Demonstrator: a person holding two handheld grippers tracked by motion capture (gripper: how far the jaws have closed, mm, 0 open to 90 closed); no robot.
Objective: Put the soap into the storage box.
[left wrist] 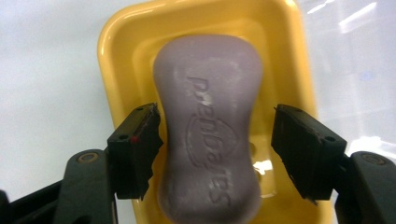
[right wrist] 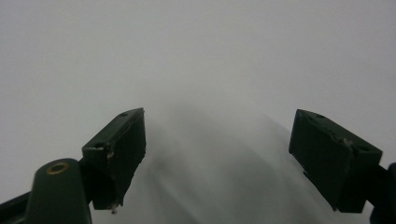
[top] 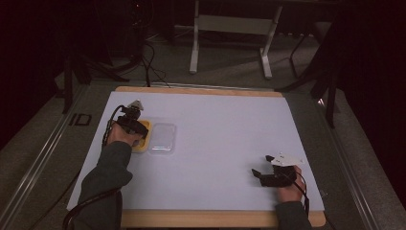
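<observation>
A pale lilac soap bar (left wrist: 208, 126) with raised lettering lies in a yellow dish (left wrist: 112, 56). My left gripper (left wrist: 217, 140) hangs over it, open, one jaw on each side of the bar. The left pad sits close against the bar's edge and the right pad stands clearly apart from it. From above, the left gripper (top: 135, 125) covers most of the yellow dish (top: 143, 143) at the table's left. My right gripper (top: 262, 167) rests near the front right of the table, open (right wrist: 217, 154), with nothing between its jaws above bare white surface.
A clear plastic lid or tray (top: 162, 138) lies just right of the yellow dish. The white mat (top: 215, 115) covers a wooden-edged table (top: 201, 218). Beyond the far edge are stand legs (top: 194, 52) and cables on the floor.
</observation>
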